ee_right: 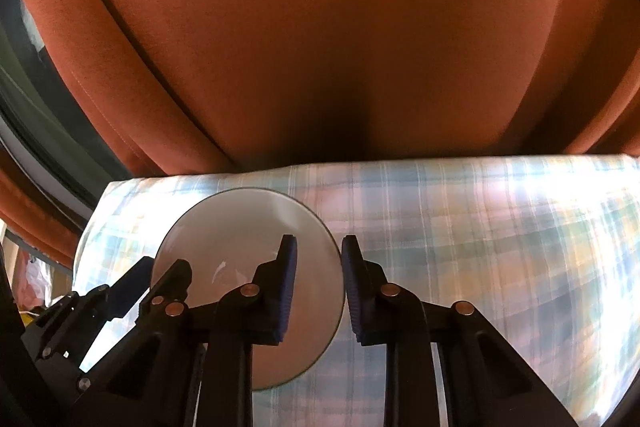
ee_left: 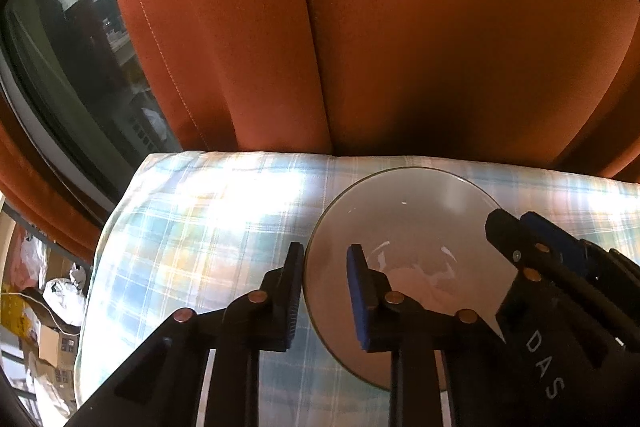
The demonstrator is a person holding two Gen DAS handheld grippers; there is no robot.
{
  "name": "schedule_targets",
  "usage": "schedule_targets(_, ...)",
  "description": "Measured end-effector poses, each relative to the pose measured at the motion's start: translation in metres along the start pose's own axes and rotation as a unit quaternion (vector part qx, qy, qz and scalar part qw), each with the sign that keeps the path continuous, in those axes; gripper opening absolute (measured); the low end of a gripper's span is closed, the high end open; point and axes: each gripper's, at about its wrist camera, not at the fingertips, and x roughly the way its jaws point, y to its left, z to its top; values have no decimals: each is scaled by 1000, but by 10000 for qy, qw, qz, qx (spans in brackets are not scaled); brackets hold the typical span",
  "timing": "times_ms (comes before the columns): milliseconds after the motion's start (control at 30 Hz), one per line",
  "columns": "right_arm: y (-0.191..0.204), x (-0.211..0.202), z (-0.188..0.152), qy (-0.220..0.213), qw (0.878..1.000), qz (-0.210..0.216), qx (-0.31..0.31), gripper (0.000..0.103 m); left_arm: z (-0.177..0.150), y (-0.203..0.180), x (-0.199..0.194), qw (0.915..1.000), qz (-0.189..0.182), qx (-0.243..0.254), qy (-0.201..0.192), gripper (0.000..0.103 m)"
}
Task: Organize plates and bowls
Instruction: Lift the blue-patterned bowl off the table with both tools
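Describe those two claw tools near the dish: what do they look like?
Both the left gripper and the right gripper are matte black frames of angular linkage arms joined by round copper-coloured pins. Each ends in two flat jaws faced with ribbed blue pads. One body bears pale lettering reading DAS. No cables or sleeves are in view.

Glossy, smooth ceramic-looking bowl point(ee_left: 400, 227) catching highlights at lower centre; soft woven plaid cloth point(ee_left: 200, 227) beneath it, sunlit; matt orange fabric curtain point(ee_left: 400, 27) across the top, stitched along its hem; matt black plastic gripper fingers point(ee_left: 280, 291) with dull coppery metal rivets.
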Motion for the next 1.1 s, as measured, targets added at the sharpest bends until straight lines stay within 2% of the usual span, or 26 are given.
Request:
schedule_targets(300, -1, 6, 1, -26, 10000, -23, -2, 24, 1, -3, 9, 10000, 42, 36, -81, 20)
schedule_targets(367, -1, 8, 0, 3, 10000, -22, 1, 24, -1, -3, 12, 10000, 27, 15, -22, 24)
schedule_targets(433, 0, 12, -2, 63, 10000, -21, -41, 28, -2, -1, 16, 10000, -19, -33, 65, 26)
schedule_targets(467, 0, 14, -2, 97, 9999, -14, -37, 36, -3, 0, 18, 9999, -38, -56, 107, 26)
schedule_targets(533, -2, 19, -4, 171, 9998, 19, 26, 38, -6, 0, 22, 9999, -23, -26, 139, 24)
schedule_targets(567, -2, 21, -5, 200, 9998, 45, 38, 38, -7, 0, 23, 9999, -12, 11, 144, 22)
schedule_targets(633, -2, 25, -8, 253, 9996, 91, 20, 26, -8, -1, 22, 9999, 28, 76, 101, 21)
schedule_targets(667, -2, 26, -8, 227, 9997, -22, -12, 20, -8, -1, 21, 9999, 2, 81, 97, 21)
schedule_targets(1100, 4, 4, -8, 164, 9998, -22, -113, 20, -12, 8, 0, 9998, -45, -19, 172, 22)
